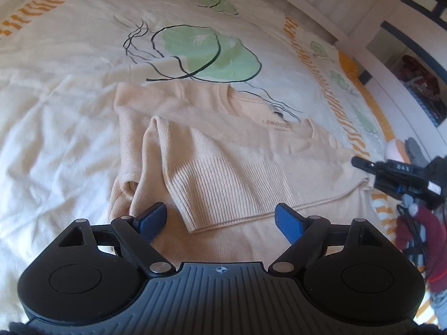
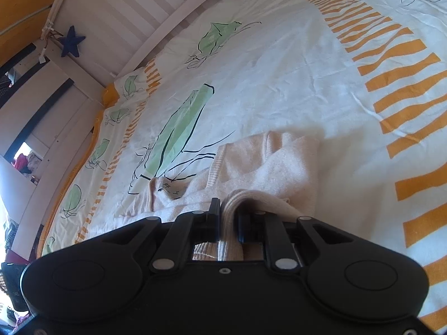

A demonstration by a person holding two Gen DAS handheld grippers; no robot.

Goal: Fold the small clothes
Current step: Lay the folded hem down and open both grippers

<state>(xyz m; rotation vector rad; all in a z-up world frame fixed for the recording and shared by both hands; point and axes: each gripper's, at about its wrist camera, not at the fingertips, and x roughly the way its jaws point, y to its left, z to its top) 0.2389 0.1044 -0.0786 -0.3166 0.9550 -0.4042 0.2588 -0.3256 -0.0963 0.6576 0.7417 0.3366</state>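
A small cream knit sweater [image 1: 223, 156] lies on the bedspread with its ribbed hem folded up over the body. Its neckline and a "LONDON" label face away. My left gripper [image 1: 220, 217] hovers open just above the folded hem, blue pads wide apart, nothing between them. In the left wrist view my right gripper [image 1: 391, 176] sits at the sweater's right edge. The right wrist view shows my right gripper [image 2: 227, 217] shut on a ribbed fold of the sweater [image 2: 268, 167], the cloth pinched between its jaws.
The bedspread [image 1: 69, 111] is cream with green leaf prints and orange striped bands. A white slatted bed frame [image 2: 145, 14] with a blue star [image 2: 72, 44] runs along the far side. A dark red sleeve [image 1: 430, 240] shows at the right.
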